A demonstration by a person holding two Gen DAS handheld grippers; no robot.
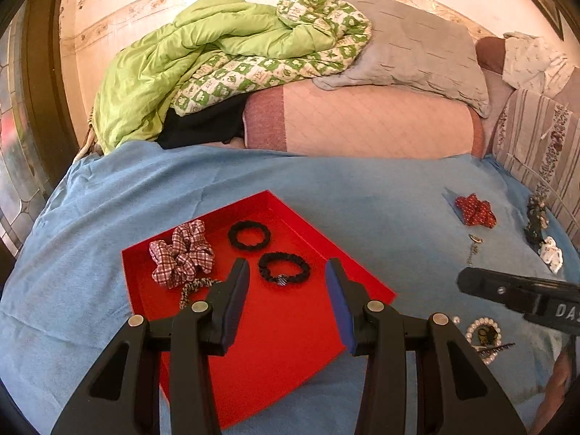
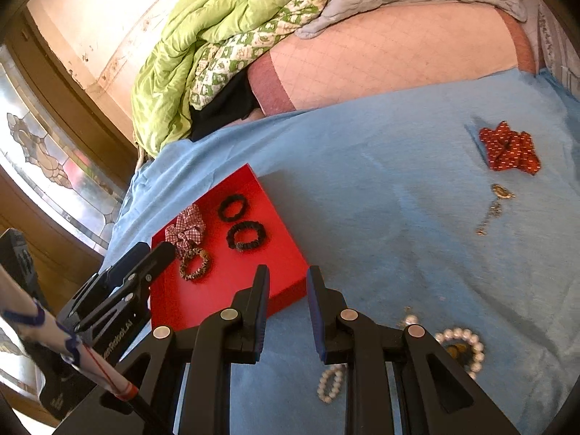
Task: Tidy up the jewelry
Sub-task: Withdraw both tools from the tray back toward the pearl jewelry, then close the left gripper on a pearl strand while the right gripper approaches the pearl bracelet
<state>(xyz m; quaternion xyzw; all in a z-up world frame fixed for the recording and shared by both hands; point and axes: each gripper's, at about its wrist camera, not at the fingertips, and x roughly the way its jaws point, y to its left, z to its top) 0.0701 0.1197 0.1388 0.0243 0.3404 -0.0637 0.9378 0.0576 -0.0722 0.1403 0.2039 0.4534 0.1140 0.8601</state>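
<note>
**Red tray holds four hair ties; both grippers empty above the blue cloth**

Red card forms the shallow tray (image 1: 290, 344), which lies on the blue cloth (image 1: 362, 188) spread over the bed. Inside it, toward its far left, sit a checked scrunchie (image 1: 181, 253), a small speckled tie (image 1: 197, 288) touching that scrunchie's near edge, and two black hair ties: a plain one (image 1: 249, 235) and, just nearer, one with a small striped band (image 1: 284, 267).

The left gripper (image 1: 286, 275) hangs over the tray's middle with its jaws partly apart and nothing between them; the banded black tie lies just beyond its fingertips. The right gripper (image 2: 288, 279) hangs past the tray's right edge, over its near corner and the bare cloth, jaws set narrow with a clear gap, holding nothing.

Loose pieces lie outside the tray. A pearl bracelet (image 2: 464, 348) and a smaller string of pearls (image 2: 330, 380) rest on the cloth close under the right gripper. Farther off to the right are a thin gold chain (image 2: 494, 210) and a red dotted bow (image 2: 507, 148).

The tray's near half is bare red floor. Between the tray's right edge and the chain, the cloth lies open. A heap of bedding, with a green quilt (image 1: 174, 58), bounds the far side.
</note>
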